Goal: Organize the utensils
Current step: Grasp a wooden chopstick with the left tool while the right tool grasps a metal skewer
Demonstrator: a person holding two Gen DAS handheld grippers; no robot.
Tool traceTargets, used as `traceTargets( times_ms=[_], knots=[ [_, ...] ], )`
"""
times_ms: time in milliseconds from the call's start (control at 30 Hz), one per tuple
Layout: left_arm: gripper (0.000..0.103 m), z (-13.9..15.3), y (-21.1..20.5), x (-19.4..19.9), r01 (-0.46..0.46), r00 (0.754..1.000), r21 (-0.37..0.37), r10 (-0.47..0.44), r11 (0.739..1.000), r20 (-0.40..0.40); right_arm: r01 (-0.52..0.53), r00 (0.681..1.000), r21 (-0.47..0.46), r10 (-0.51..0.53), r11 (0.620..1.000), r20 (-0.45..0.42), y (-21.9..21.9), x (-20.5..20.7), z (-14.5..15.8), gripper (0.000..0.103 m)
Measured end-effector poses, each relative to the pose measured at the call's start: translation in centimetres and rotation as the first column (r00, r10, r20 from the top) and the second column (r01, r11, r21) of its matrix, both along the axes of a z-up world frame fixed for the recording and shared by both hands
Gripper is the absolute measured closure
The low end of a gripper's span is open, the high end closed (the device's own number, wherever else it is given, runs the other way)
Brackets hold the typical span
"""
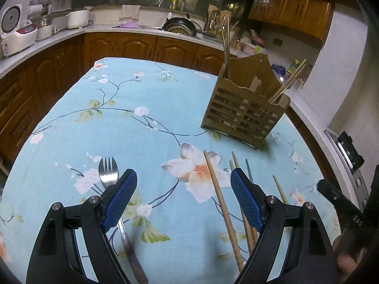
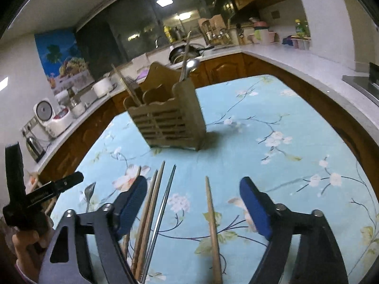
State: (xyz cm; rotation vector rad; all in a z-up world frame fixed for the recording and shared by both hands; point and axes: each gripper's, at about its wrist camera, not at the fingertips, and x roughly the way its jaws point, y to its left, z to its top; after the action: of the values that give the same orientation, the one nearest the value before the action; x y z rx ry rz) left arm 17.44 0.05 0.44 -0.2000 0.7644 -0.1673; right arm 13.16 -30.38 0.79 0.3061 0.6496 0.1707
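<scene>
A slatted wooden utensil holder (image 1: 244, 111) (image 2: 165, 118) stands on the floral blue tablecloth (image 1: 142, 130), with chopsticks and a metal spoon (image 2: 193, 64) upright in it. My left gripper (image 1: 183, 175) is open low over the cloth; one wooden chopstick (image 1: 218, 194) lies between its fingers, and a metal fork (image 1: 107, 172) runs under its left finger. My right gripper (image 2: 194, 182) is open over a pair of wooden chopsticks (image 2: 154, 201), a metal chopstick (image 2: 165, 201) and a single wooden chopstick (image 2: 212, 217). Its pads touch none of them.
Wooden cabinets and a white counter (image 1: 71, 33) ring the table on three sides, carrying a rice cooker (image 1: 16, 33), pots and a pan (image 1: 180, 26). A hand holding the left gripper shows at the left edge (image 2: 26, 241) of the right wrist view.
</scene>
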Motion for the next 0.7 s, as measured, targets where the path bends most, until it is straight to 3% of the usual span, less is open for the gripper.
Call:
traceTargets(
  times_ms=[200,267,700],
  knots=[
    [0.021,-0.4,-0.6,1.6,0.013,0.999,0.029,-0.012,0.999,-0.038,-0.059,0.997,-0.039,0.057,0.998,-0.056,2.0,1.9,-0.9,0.053],
    [0.025,-0.6,-0.8,2.4,0.024,0.998,0.033,-0.022,0.999,-0.055,-0.074,0.995,-0.045,0.071,0.996,-0.073,2.5,2.7,-1.1,0.063],
    [0.051,-3.8,-5.1,8.2,0.137,0.970,0.078,-0.118,0.987,-0.213,-0.159,0.974,-0.068,0.146,0.985,-0.174,5.4,8.4,-3.2,0.080]
  ],
)
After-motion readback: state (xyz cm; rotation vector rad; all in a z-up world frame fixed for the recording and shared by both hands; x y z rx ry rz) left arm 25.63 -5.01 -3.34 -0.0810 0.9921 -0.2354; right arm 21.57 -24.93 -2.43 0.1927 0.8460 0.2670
